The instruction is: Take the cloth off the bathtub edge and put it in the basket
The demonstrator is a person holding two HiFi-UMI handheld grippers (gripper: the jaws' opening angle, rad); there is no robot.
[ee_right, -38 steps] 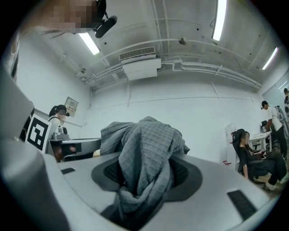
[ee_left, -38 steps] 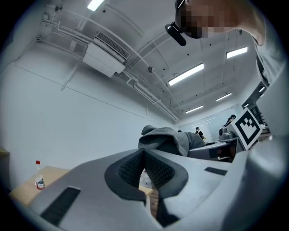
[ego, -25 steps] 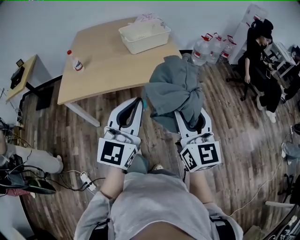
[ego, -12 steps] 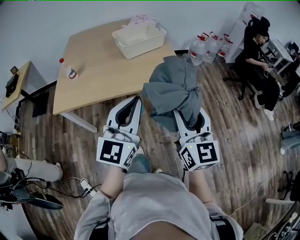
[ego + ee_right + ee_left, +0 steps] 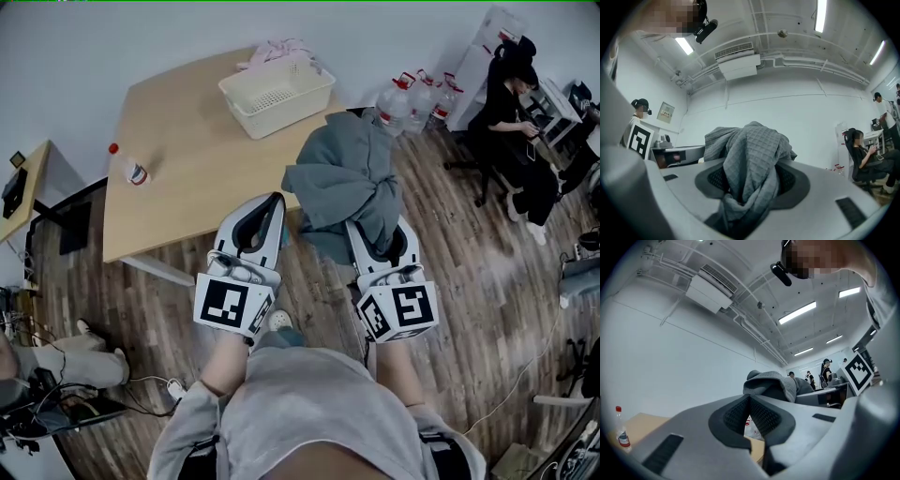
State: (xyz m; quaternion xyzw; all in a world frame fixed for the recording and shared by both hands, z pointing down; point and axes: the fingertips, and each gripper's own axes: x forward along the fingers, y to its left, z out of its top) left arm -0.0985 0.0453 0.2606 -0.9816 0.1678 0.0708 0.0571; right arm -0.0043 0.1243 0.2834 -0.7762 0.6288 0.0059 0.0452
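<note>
A grey waffle-weave cloth hangs bunched from my right gripper, held in the air over the wood floor. In the right gripper view the cloth is pinched between the pads and drapes over them. My left gripper is held beside it, its tip close to the cloth's left edge. In the left gripper view its jaws meet at the tip with nothing seen between them, and the cloth shows just beyond. The white slotted basket stands on the far side of the wooden table.
A small water bottle stands on the table's left part. Pink fabric lies behind the basket. Large water jugs stand on the floor to the right. A seated person is at far right. A power strip and cables lie at lower left.
The table and basket have come nearer and lower in the head view as I move toward them. Both grippers keep their hold and spacing; the cloth hangs the same way.
</note>
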